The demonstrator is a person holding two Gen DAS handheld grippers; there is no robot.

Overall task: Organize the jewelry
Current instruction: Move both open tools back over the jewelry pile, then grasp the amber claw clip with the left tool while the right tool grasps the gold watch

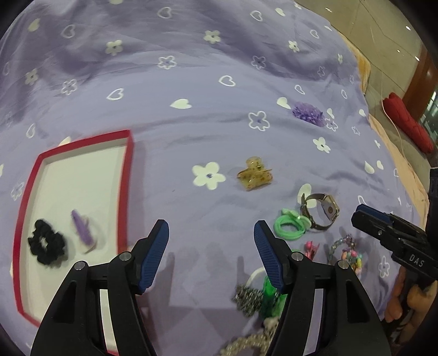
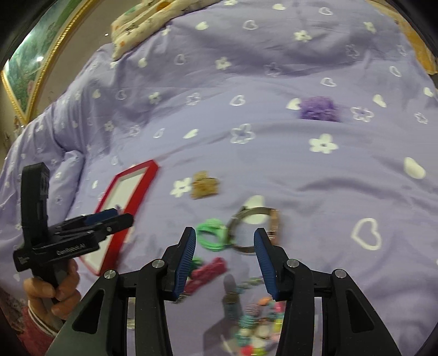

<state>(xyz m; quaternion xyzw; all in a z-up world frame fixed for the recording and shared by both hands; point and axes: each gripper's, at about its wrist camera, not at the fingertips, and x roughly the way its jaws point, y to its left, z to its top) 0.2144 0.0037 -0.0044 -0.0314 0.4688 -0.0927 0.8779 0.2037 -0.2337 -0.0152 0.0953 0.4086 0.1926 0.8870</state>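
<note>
Lying just ahead of the right gripper (image 2: pixel 225 238): a watch (image 2: pixel 254 230).

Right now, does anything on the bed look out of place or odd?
Only the purple flower hair piece: it lies alone, far up the bedspread from the other pieces near the watch. Nothing looks damaged.

Looks like somebody's bedroom at home: everything sits on a bed with a lilac bedspread (image 1: pixel 191 82) printed with white hearts and flowers, and a floral pillow (image 2: pixel 142 24) lies at the far end. There's a gold-framed picture (image 2: pixel 30 71) against the wall, glossy floor tiles (image 1: pixel 383 35) beside the bed, and a red cushion (image 1: pixel 408 123) lying down there next to some wooden furniture
</note>
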